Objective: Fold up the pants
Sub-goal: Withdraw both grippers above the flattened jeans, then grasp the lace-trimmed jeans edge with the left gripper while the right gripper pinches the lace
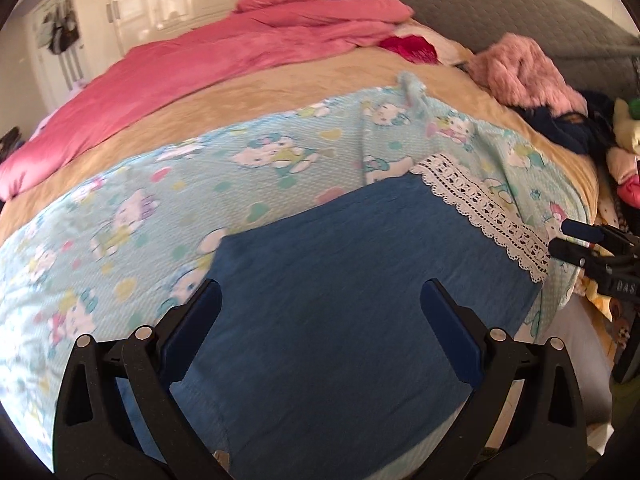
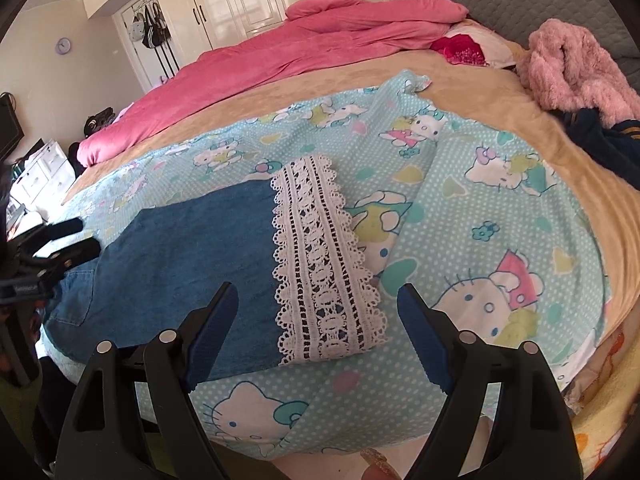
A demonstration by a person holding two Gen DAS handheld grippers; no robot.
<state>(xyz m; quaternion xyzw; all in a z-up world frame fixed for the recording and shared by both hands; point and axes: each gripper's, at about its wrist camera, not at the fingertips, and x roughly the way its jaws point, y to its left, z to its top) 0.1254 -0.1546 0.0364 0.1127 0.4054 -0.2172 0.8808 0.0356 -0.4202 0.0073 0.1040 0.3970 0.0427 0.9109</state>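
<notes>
Lying flat: blue denim pants (image 2: 192, 248), white lace hem (image 2: 324, 264); both hand-held grippers wide open, empty.

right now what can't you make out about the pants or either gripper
- Denim pants, waist end: in the right wrist view it curves off the bed edge behind the left gripper; in the left wrist view the left gripper covers the near part.
- How many layers the pants are folded into: only the top face and lace hem show.
- Right gripper: cut off by the left wrist view's right edge, but its own view shows the jaws open.
</notes>
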